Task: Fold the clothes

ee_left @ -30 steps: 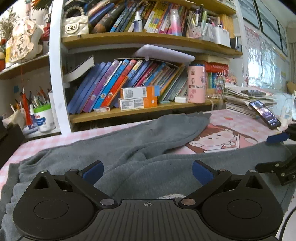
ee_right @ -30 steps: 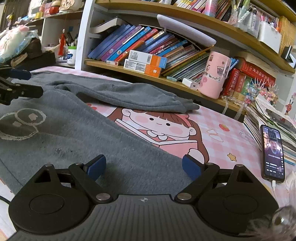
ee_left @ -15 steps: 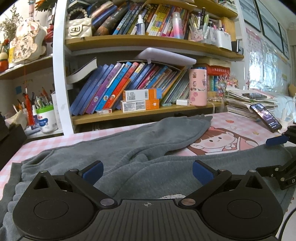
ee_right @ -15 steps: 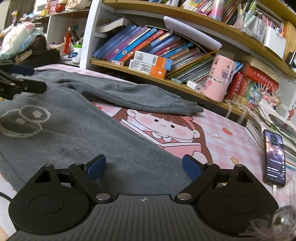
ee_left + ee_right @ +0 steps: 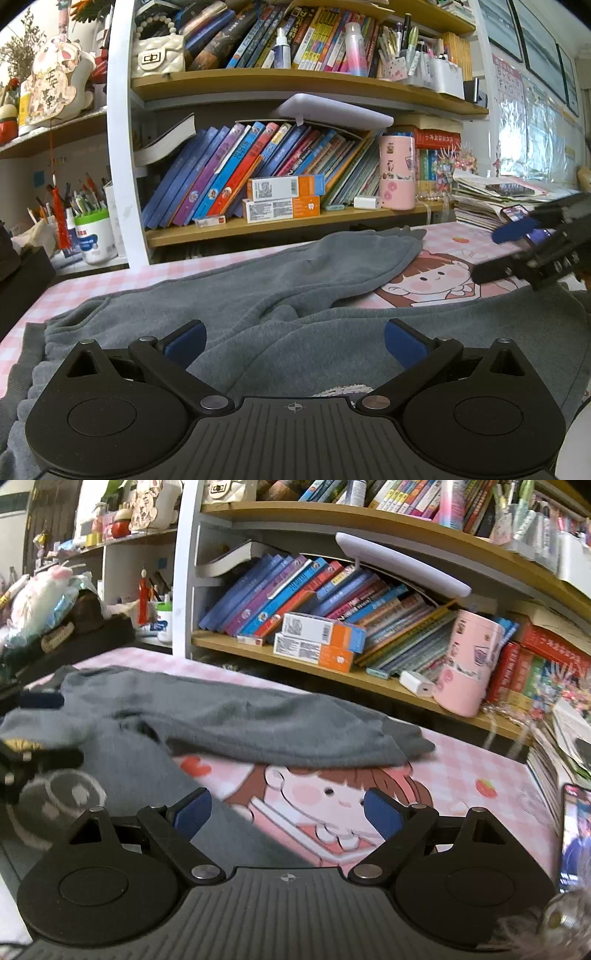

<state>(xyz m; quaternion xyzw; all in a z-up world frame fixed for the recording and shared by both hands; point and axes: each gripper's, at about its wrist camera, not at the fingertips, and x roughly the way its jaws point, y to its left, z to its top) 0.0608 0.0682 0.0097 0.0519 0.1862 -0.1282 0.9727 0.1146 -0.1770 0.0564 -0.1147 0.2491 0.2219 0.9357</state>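
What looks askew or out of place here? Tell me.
The grey garment isn't flat: its far part lies bunched and folded over, with wrinkles at the join. On the shelf, the books lean hard instead of standing upright. Both claws, left and right, are open and hold nothing.

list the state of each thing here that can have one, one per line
left gripper: open, empty, over the garment
right gripper: open, empty
grey garment: spread flat, not yet folded
phone: screen lit
pink tumbler: upright on the shelf
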